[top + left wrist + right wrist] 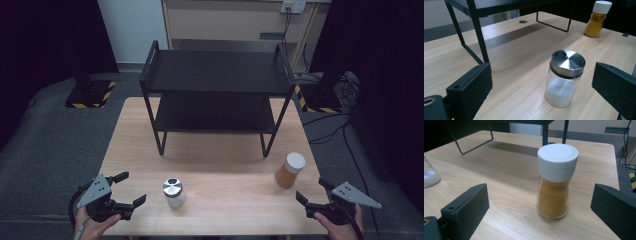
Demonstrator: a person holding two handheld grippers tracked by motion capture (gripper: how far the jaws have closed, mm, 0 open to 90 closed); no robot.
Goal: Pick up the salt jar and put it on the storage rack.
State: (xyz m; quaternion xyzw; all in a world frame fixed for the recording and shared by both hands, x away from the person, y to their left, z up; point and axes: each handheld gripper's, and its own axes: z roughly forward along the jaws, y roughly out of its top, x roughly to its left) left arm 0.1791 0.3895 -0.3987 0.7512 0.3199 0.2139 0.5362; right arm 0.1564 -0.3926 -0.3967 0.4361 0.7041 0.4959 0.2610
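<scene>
A clear jar with a metal lid [173, 192] [564, 78], part full of white powder, stands upright near the table's front. My left gripper [131, 188] [541, 90] is open at the front left, its jaws pointing at that jar from a short way off. An orange spice jar with a white cap [290, 170] [555, 180] [597, 18] stands upright at the front right. My right gripper [311, 191] [540, 210] is open just in front of it, jaws apart and not touching it.
A black two-tier metal rack [216, 95] stands empty on the far half of the wooden table [225, 160]. Its legs [477, 32] rise a little beyond the white jar. Bare wood lies between the two jars. Dark floor surrounds the table.
</scene>
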